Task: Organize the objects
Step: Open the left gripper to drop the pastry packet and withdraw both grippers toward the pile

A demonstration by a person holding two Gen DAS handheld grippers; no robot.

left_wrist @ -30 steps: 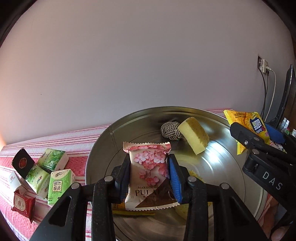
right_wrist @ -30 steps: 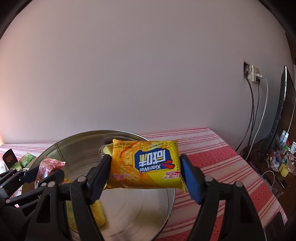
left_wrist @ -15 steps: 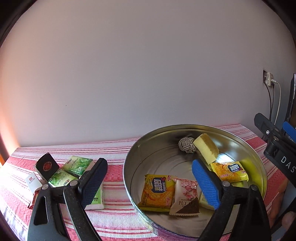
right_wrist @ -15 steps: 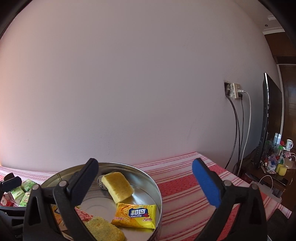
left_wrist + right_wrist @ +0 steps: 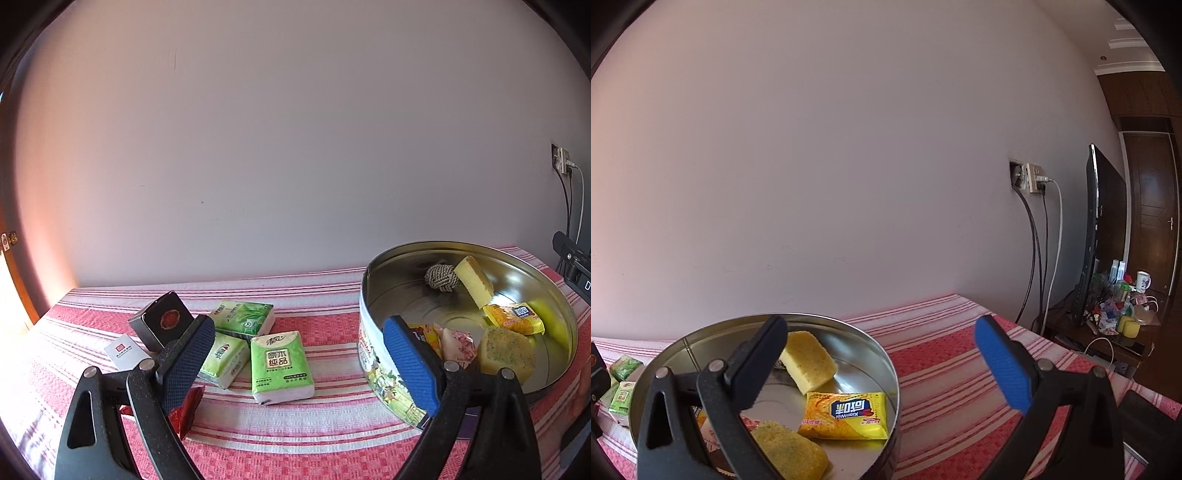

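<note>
Metal tin (image 5: 373,354) right of green tissue packs (image 5: 280,365); L gripper (image 5: 299,363), R gripper (image 5: 882,369) both wide, empty.

Both grippers released; pink packet (image 5: 456,343), yellow packet (image 5: 846,415) now in tin (image 5: 886,373).

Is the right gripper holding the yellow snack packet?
No, the right gripper stands open and empty, and the yellow snack packet lies inside the round tin.

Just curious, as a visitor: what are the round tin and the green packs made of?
Round tin: looks like thin metal, shiny mirror-like inside, printed picture outside. Green packs: probably tissues in glossy plastic film, judging by the soft wrinkled wrap.
</note>
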